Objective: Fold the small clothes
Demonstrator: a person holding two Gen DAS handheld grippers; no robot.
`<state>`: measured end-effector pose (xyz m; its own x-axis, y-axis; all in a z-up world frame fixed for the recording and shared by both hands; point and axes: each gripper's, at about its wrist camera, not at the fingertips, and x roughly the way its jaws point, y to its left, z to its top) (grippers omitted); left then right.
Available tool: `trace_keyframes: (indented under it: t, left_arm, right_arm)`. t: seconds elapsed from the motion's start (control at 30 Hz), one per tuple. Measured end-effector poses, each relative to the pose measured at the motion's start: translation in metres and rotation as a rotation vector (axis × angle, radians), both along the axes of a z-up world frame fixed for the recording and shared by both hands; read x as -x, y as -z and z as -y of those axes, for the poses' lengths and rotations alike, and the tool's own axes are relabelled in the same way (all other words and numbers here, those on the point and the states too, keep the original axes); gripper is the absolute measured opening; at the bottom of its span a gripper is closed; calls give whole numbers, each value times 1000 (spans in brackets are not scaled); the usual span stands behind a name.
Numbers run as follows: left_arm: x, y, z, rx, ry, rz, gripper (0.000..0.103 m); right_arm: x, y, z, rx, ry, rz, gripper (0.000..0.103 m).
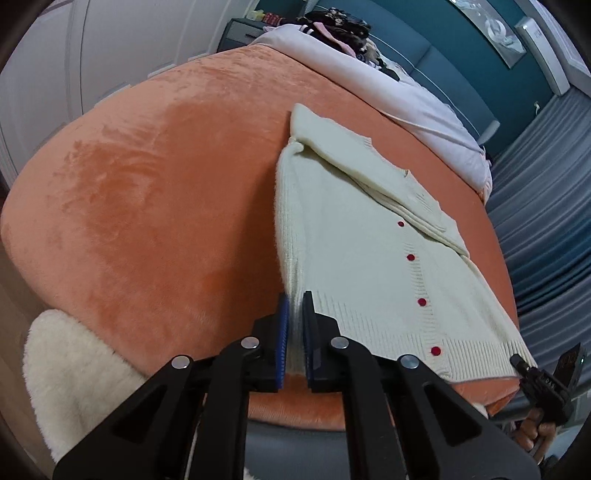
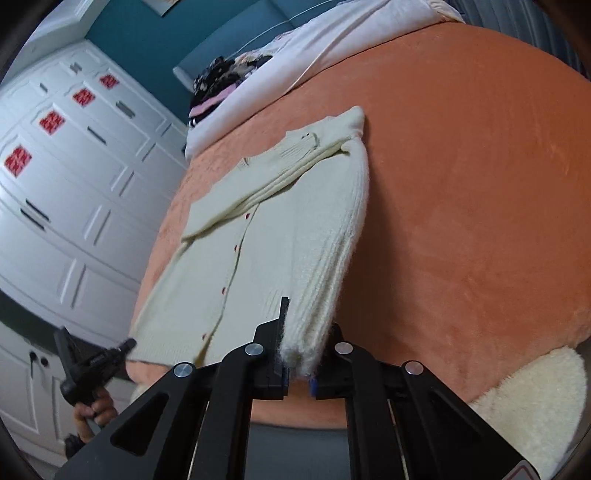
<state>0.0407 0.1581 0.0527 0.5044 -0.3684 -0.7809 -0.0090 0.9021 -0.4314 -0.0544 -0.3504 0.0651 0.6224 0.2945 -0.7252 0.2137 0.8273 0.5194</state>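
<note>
A cream knit cardigan [image 1: 369,251] with red buttons lies on the orange bedspread [image 1: 147,206], one sleeve folded across its chest. My left gripper [image 1: 295,306] is shut on the cardigan's folded side edge near the hem. In the right wrist view the cardigan [image 2: 266,236] lies the same way, and my right gripper [image 2: 299,354] is shut on the fluffy end of its other side, a sleeve cuff or hem edge. Each gripper shows at the edge of the other's view: the right one [image 1: 543,384] and the left one [image 2: 96,365].
A white sheet [image 1: 388,81] and a pile of dark clothes [image 1: 340,26] lie at the head of the bed. A fluffy white cushion [image 1: 74,376] sits at the bed's near corner. White wardrobe doors [image 2: 74,206] and blue curtains [image 1: 546,221] flank the bed.
</note>
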Motion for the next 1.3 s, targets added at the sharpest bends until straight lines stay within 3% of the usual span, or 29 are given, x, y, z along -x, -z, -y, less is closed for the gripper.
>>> trace_keyframes:
  t: [0.17,0.37,0.47,0.57,0.67,0.77,0.83,0.9,0.97,1.0,1.07,1.13,1.2,1.3]
  left_arm:
    - [62,20,-2,-33,84,-135,5]
    - [123,14,-6,-55,162,-256,5]
    - [122,-6,-15,-30,143,-274,5]
    - [85,-40,-19,14,110,-159,5]
    - [19,-64,-8,19,106,6,5]
    - [-50,-59,13,4,71,104,6]
    - [-90,-43,28,-46,31,159,6]
    - [-122,-18,38,-98,-16,144,6]
    - [-144,5,39,-89,-46,77,7]
    - [-146,13,37,-92,-65,50,10]
    - [-138,14,25,-84,-69,54,26]
    - [-123,15,18,-83,-68,88,62]
    - [-111,19,20,-90,-37,104,73]
    - [-121,34,37,-107,49,61,73]
  right_arm:
    - [51,11,-14,131,-180,-168,7]
    - [130,30,-29,51,-293,-366,7]
    - [142,16,-26,-20,-297,-359,7]
    - [117,-11,-10,-34,-264,-245,7]
    - [61,-29,23,-76,-175,-72,7]
    - [-14,-9,52,-167,-23,47,9]
    - [-60,16,63,-158,58,83,14]
    - [-99,49,63,-174,137,54,21]
    - [-115,72,65,-199,247,17,31]
    - [-113,75,65,-189,301,23,35]
    - [-101,73,62,-158,349,53,47]
    - [-86,71,59,-128,355,81,63]
    - [-82,72,55,-44,317,71,65]
    - [-89,77,51,76,276,32,65]
